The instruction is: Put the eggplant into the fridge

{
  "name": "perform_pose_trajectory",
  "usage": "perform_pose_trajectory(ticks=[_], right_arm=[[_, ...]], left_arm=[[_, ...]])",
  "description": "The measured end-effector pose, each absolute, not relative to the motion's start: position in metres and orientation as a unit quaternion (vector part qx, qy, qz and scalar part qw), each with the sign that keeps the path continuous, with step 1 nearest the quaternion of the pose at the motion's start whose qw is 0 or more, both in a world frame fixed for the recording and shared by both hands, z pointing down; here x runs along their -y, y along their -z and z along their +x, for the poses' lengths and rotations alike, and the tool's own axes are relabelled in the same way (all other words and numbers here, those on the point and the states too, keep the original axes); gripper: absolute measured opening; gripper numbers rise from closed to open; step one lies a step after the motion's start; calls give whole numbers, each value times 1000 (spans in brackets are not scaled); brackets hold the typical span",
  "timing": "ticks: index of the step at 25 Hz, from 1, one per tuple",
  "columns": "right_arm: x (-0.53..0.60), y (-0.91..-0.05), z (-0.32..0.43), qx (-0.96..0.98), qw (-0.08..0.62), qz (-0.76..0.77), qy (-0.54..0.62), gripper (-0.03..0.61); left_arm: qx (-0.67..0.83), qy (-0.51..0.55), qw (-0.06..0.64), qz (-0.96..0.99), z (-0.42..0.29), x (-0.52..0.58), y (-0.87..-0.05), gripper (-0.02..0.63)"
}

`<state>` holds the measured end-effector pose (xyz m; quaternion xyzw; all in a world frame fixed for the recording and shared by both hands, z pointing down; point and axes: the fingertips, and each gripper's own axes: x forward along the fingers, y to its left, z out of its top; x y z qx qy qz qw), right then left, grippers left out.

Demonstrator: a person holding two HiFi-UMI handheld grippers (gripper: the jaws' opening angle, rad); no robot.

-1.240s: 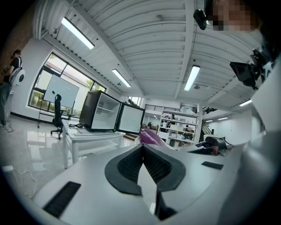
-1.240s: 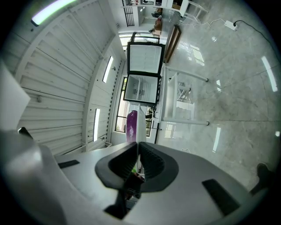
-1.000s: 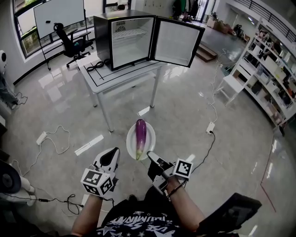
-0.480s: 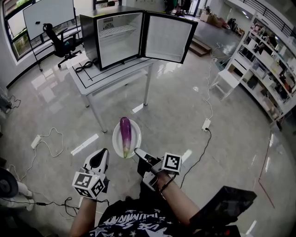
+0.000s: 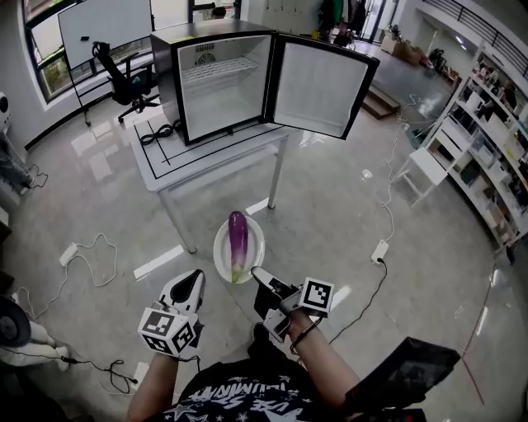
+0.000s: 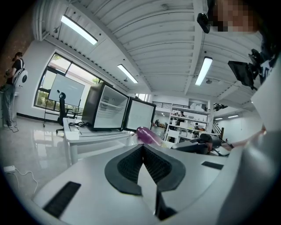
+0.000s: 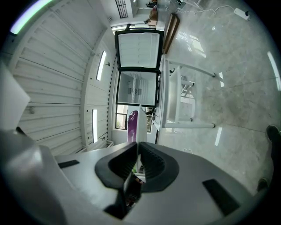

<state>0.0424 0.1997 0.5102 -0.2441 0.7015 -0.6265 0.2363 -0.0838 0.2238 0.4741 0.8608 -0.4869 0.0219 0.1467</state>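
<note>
Slender purple eggplant (image 5: 238, 245) on white plate (image 5: 256, 242)

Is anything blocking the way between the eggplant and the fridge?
Nothing visible. The fridge on the table has its door swung open, facing the eggplant, which lies on the plate gripped by the right claw.

Whiteboard (image 5: 103, 25), office chair (image 5: 124, 78) behind table (image 5: 165, 161); shelves (image 5: 495, 124) at right.

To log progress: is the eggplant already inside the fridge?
No, the eggplant lies on the white plate that the right gripper holds, away from the fridge.
</note>
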Motion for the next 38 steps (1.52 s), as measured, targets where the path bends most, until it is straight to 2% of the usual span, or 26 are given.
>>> perform_pose_trajectory(ticks=[25,38], right_arm=[[-24,-521,105,-701,207,-184,657,21],[40,-522,124,-694,231,-213,647,21]], left_arm=[[561,-31,148,814,-30,-67,-477,9],[520,-38,139,842,-12,28,-481,9]])
